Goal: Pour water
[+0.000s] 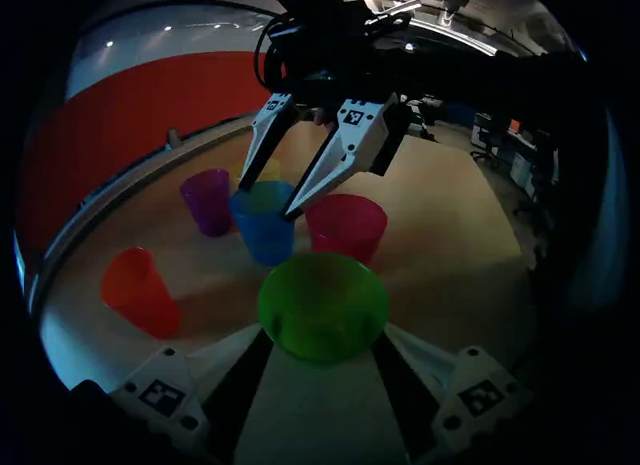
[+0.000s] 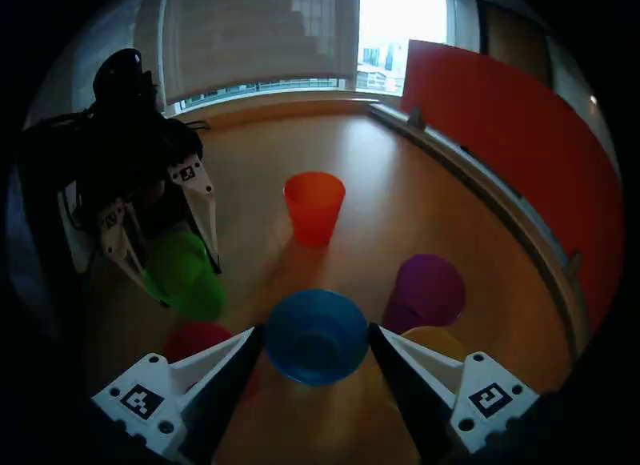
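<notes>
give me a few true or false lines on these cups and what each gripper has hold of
1. The left gripper has a green cup between its fingers. True.
2. The right gripper is holding the purple cup. False: its fingers are closed on the blue cup.
3. The orange cup lies on its side. False: it stands upright on the table, mouth up.
4. The purple cup stands free of both grippers. True.
</notes>
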{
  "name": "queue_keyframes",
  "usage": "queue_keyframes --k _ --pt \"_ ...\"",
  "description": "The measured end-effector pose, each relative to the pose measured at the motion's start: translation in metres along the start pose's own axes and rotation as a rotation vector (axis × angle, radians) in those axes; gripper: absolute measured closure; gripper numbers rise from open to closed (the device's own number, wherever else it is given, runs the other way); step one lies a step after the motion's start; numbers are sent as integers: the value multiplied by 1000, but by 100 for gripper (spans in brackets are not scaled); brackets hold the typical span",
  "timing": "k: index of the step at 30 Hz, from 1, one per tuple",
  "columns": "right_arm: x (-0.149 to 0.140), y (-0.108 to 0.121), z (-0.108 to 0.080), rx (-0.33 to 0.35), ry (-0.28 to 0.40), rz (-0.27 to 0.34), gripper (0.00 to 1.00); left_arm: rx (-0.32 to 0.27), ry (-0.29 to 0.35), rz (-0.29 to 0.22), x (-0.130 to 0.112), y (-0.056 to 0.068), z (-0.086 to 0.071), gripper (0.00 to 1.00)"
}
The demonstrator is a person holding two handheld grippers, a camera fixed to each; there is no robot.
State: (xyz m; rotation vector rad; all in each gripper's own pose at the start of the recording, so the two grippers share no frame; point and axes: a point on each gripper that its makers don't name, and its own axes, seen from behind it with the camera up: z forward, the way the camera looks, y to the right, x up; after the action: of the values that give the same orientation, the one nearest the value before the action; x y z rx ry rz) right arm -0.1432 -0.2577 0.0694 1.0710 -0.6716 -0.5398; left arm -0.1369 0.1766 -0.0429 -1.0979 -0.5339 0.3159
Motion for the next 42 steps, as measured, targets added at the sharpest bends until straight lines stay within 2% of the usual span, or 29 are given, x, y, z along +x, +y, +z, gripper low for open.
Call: queue_keyframes --k 14,29,42 --pt "-6 -1 4 -3 -22 -17 1 1 2 -3 -1 0 0 20" --pt "-8 0 7 -8 -15 -27 1 5 1 -5 -1 -2 -2 19" --pt "-11 2 9 -19 -3 -32 5 7 1 -3 -1 -1 -1 19"
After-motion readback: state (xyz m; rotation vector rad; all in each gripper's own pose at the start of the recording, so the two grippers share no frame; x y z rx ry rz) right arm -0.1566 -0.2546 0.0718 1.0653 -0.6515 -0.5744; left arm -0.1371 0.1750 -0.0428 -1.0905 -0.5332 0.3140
